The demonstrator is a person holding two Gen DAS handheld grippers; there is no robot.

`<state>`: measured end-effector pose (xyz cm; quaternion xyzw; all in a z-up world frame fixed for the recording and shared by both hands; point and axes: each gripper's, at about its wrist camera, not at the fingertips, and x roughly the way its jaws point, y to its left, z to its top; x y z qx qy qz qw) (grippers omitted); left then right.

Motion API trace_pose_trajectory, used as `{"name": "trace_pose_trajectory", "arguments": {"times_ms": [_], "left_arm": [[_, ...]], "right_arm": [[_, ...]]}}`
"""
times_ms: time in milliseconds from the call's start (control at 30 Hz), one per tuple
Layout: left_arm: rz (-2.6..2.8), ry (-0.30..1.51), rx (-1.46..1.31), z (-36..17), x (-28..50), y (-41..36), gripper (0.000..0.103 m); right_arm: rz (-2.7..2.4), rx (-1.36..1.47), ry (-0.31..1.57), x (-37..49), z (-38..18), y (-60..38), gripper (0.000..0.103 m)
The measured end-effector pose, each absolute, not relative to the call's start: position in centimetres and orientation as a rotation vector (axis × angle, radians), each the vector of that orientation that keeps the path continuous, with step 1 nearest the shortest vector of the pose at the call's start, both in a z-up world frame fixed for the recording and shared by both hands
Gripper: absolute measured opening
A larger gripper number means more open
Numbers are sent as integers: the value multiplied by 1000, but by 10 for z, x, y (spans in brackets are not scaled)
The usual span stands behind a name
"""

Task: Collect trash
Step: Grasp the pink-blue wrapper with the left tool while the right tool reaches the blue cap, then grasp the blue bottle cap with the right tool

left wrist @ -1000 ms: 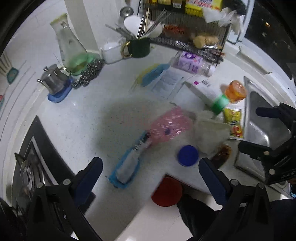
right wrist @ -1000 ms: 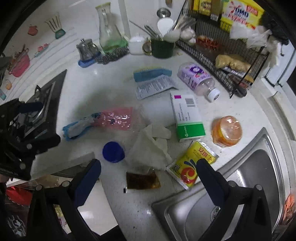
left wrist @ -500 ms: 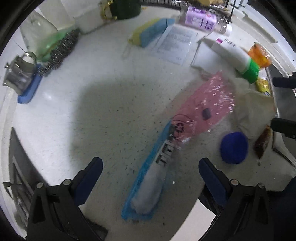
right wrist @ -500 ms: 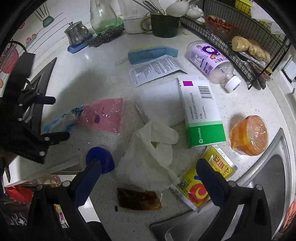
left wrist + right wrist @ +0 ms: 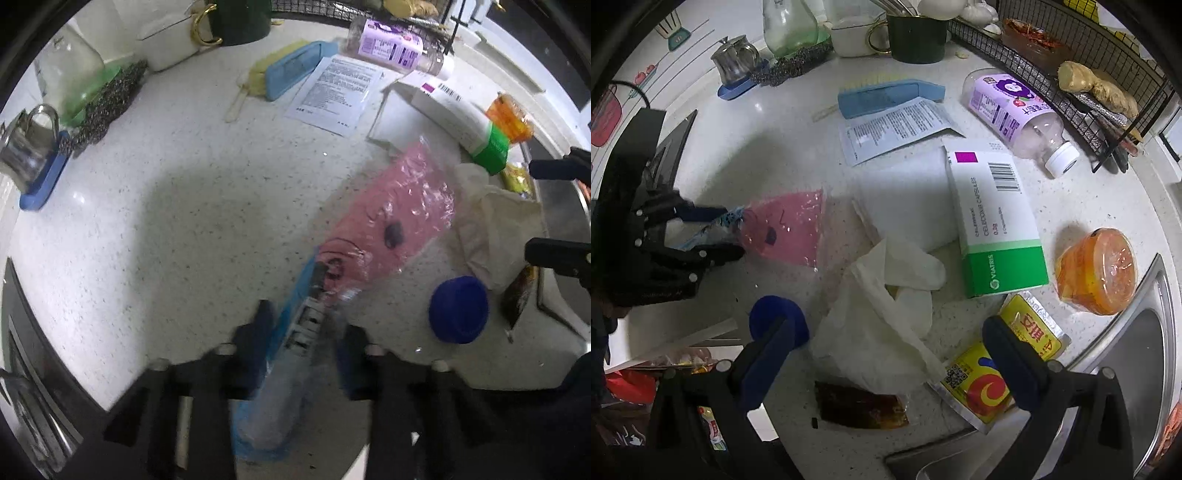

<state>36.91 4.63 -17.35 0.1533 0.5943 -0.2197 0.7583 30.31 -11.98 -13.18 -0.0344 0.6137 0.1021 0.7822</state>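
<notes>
Left claw apparently pinches the wrapper; right claw spread over the tissue.

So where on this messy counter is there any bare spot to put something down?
The widest bare patch of counter lies between the steel scrubber, the blue brush and the pink wrapper. Toward the sink it is crowded: medicine box, crumpled tissue, sachets, blue cap.
</notes>
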Motion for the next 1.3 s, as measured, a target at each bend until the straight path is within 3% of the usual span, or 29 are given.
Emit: {"name": "trace_pose_trajectory", "arguments": {"times_ms": [133,400,733,1000,1067,1100,1300], "left_arm": [[-440,1308,248,-171,357,50,9],[-288,1278,30,-134,315,86,8],[-137,1275,-84,-136,271,135,8],[-104,1300,-105,-149,256,147,8],[-102,1302,-106,-151,255,146,8],[-104,1300,-104,-150,252,145,8],[-99,1287,-101,-146,247,141,8]], "right_arm": [[259,-59,1327,304,-127,-115,95],[402,-101,1310,299,-117,-80,87],[551,-245,1371,293,-158,-25,84],[534,-324,1373,294,-178,-12,71],[526,-371,1352,293,-179,-6,54],[523,-399,1342,289,-179,-7,51],[540,-402,1297,280,-178,-17,43]]}}
